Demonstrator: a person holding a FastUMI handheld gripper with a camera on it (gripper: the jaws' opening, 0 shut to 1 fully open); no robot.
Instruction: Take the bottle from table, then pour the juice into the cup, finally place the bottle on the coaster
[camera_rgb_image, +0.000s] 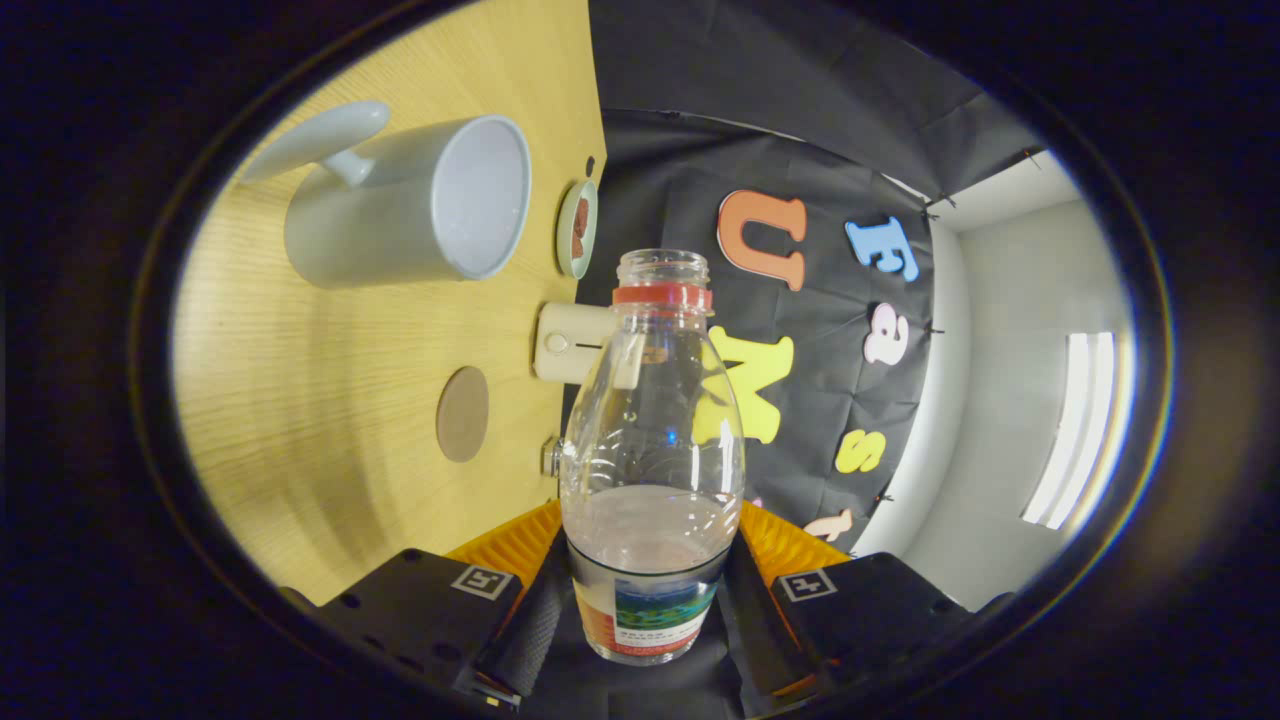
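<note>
My gripper (645, 590) is shut on a clear plastic bottle (652, 440), both fingers pressing its labelled lower body. The bottle has no cap, a red ring under its open mouth, and some pale liquid low inside. The view is rolled sideways, so the wooden table (300, 400) stands like a wall beside the bottle. A white mug (410, 205) with a long handle sits on the table beyond the fingers, its open mouth facing the bottle's side. A round brown coaster (463, 413) lies on the table nearer the fingers than the mug.
A small green dish (578, 228) with something dark red in it sits near the table's far edge, past the mug. A cream boxy device (570, 343) sits at that edge behind the bottle's neck. A small metal fitting (551, 456) is by the edge near the coaster.
</note>
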